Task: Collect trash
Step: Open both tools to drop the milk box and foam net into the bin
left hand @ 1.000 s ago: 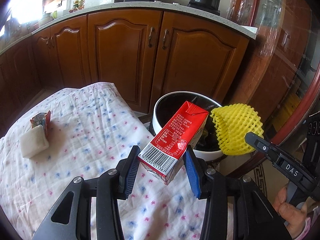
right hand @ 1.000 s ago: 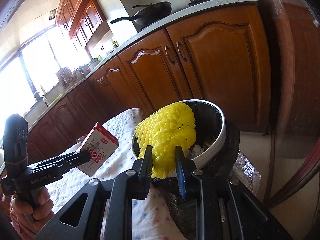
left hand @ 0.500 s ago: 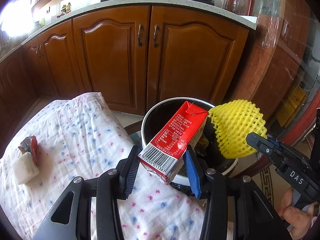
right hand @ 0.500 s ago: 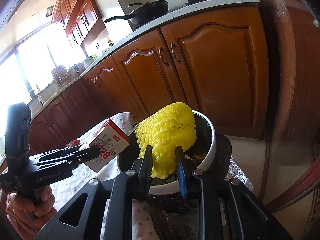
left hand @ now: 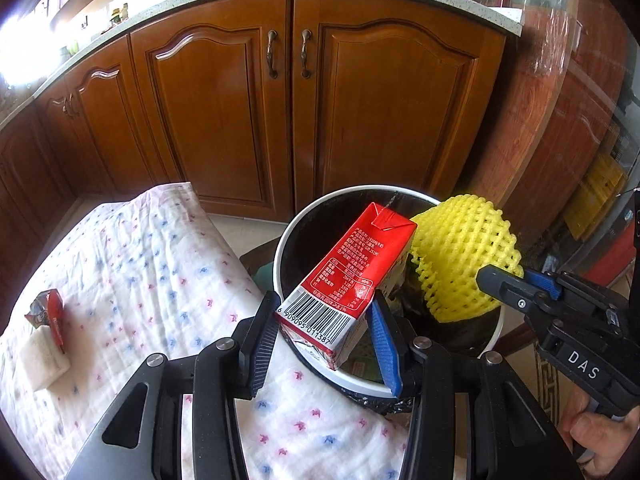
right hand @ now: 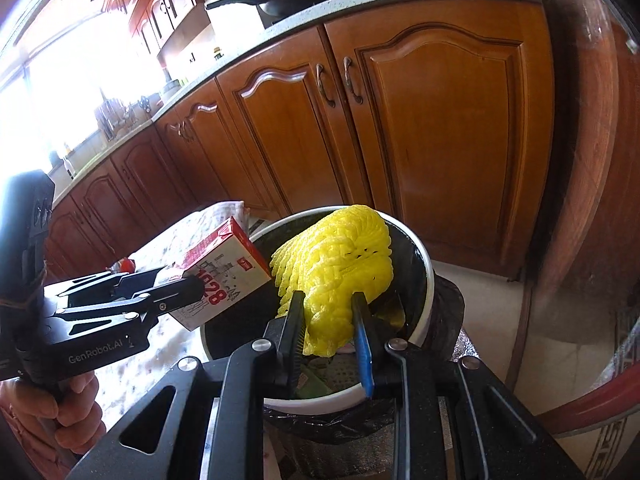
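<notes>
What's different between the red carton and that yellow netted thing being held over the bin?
The red carton is a stiff, flat-sided box printed with text and a barcode; the yellow foam net is a soft, rounded mesh full of holes and plain in colour. The carton sits in the left gripper, the net in the right gripper. Both are clamped between jaws and held over the white-rimmed bin.

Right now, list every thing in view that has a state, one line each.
Left claw: shut on the red milk carton, carton tilted over the bin.
Right claw: shut on the yellow foam fruit net, over the bin.
Trash bin: open, lined with a black bag, some trash inside.
Cabinet doors: closed.
Red wrapper: lying on the cloth.
</notes>
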Motion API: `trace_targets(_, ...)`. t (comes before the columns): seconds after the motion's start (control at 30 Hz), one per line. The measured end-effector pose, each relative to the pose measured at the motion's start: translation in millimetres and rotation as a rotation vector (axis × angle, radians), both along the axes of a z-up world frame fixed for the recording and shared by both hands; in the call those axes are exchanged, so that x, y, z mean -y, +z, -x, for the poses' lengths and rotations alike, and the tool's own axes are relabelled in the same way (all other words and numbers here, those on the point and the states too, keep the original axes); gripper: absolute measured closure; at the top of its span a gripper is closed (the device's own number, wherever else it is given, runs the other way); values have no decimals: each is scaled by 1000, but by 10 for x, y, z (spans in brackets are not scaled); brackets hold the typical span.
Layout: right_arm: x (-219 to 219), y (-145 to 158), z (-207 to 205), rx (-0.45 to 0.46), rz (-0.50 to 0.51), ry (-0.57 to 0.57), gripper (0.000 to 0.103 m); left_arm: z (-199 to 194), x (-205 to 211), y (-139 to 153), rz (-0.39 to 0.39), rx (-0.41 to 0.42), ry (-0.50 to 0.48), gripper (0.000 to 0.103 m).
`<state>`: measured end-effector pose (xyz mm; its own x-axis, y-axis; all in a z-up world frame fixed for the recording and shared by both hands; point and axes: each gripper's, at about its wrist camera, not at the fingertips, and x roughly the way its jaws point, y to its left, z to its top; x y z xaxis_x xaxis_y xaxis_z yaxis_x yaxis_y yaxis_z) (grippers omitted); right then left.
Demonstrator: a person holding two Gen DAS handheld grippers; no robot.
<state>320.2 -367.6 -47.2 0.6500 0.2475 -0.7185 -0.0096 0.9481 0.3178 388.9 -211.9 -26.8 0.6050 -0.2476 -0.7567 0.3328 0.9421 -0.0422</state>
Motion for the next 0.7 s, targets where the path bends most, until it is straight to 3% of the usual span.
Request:
trace_targets(0.1,-1,-45,-43,-17,8,3,78,-22,61,-5,-6,-2,-13,59)
trace_targets(0.17,7,-58,-80,-24,13,4,77,-41,76,-10,-7,-19,-18,54)
trace_targets(0.23,25,-55,-104,-25,16,-5,67,-42,68,-1,2,-19,-15,51)
trace_targets(0.7,32,104,192,46,-77,-43,34,354,-528,-39,131,1,76,47)
